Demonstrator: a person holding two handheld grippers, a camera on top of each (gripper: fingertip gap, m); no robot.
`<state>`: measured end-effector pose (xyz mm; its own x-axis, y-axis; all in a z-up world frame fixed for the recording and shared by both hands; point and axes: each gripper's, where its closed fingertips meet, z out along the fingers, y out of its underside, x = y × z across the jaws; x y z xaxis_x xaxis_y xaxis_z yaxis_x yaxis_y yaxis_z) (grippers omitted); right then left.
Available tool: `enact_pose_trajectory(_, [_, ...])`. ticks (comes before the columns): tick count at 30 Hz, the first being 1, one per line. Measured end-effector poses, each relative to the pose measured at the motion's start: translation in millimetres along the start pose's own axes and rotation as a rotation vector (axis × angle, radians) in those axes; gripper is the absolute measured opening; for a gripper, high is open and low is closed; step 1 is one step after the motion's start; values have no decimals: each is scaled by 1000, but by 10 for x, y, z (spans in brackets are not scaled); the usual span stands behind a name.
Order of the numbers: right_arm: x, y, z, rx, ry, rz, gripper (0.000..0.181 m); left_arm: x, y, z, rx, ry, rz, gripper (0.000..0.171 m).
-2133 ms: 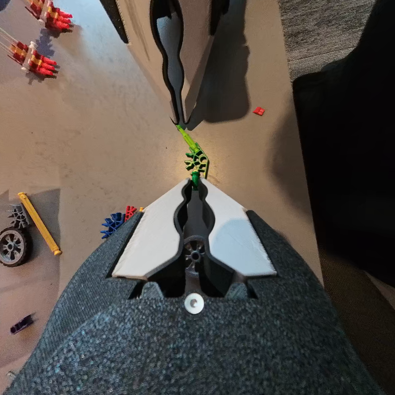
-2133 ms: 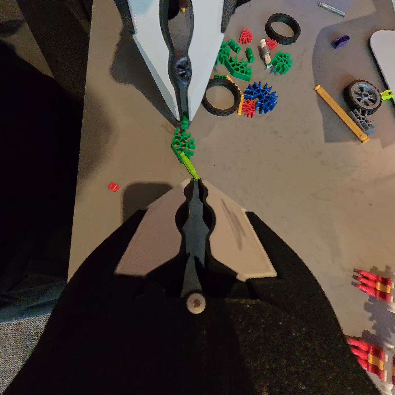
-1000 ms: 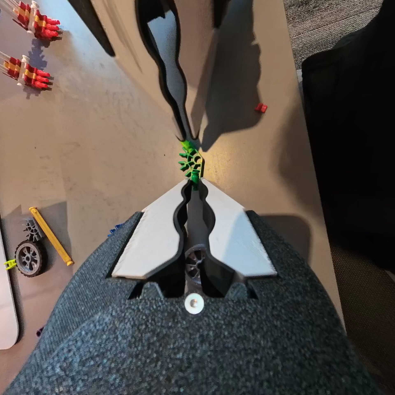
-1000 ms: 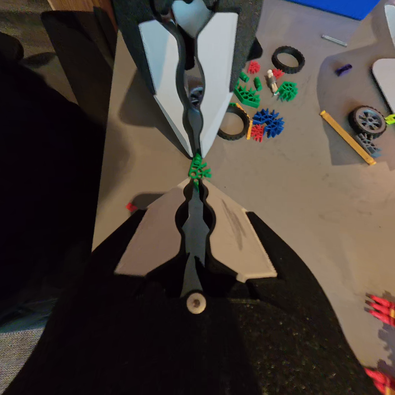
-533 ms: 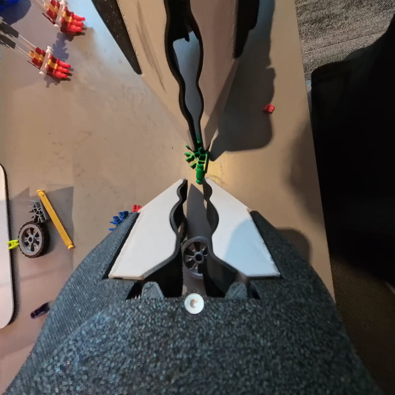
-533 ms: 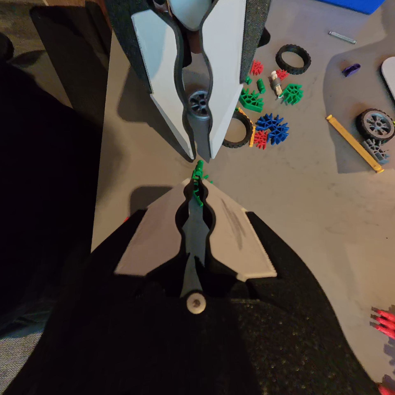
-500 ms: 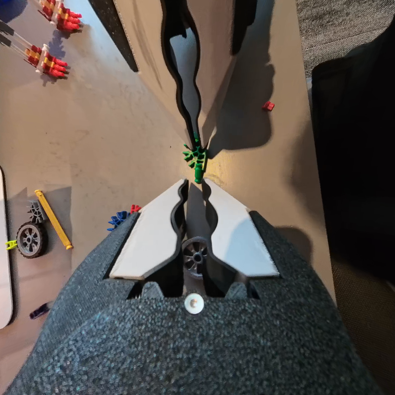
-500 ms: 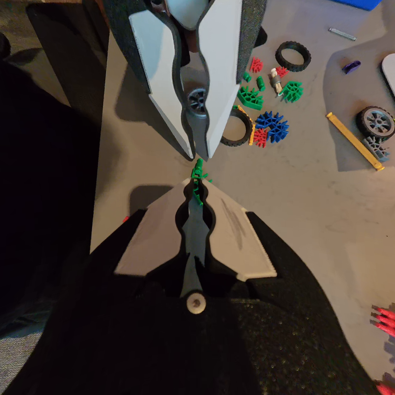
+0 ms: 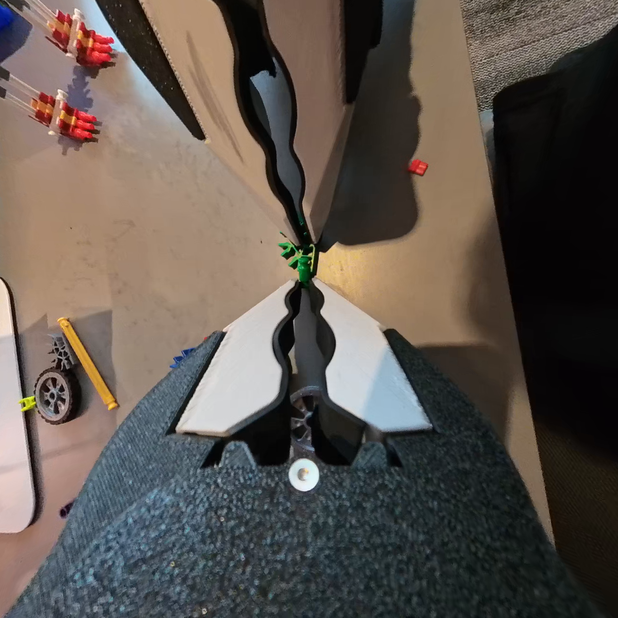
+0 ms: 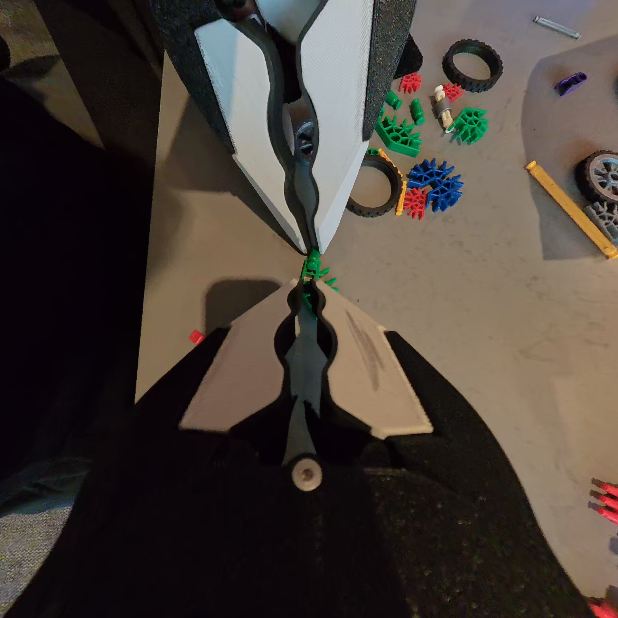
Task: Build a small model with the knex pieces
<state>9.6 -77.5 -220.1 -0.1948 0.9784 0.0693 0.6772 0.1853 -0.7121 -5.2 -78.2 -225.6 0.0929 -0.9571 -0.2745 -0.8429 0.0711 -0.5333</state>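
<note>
Closing again after parting half a second ago, the left claw point(image 9: 303, 283) pinches the short green rod point(image 9: 303, 269) plugged into a green connector point(image 9: 290, 253). The right claw point(image 10: 306, 284) clenches that connector just above the bench point(image 9: 167, 217). A yellow rod point(image 9: 87, 363) lies well apart. No writing is readable.

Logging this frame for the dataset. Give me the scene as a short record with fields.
left gripper: nearly shut, tips at the green rod; contact unclear
right gripper: shut on the green connector
held piece: rod plugged into connector, above the table
beside left gripper: loose tyre, blue connectors, red connector
farther: yellow rod, grey wheel
table edge: small red piece
</note>
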Motion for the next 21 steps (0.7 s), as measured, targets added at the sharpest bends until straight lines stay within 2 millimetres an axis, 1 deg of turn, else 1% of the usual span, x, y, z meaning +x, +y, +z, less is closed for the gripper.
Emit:
enact_pose_trajectory(5, [9,68,-75,0,-33,-4,3,4,-61,41,-34,4,42,4])
enact_pose_trajectory(9, [16,-10,-151,38,-34,-2,3,-20,-121,91,-54,-6,57,4])
enact_pose_trajectory(11, [25,-2,-145,26,-21,-7,4,-30,-138,106,-60,-8,55,4])
enact_pose_trajectory(15, [69,94,-156,5,6,8,4,-44,-152,120,-77,-11,54,4])
enact_pose_trajectory(21, [58,118,-180,18,10,18,4,-68,-175,138,-108,-16,51,2])
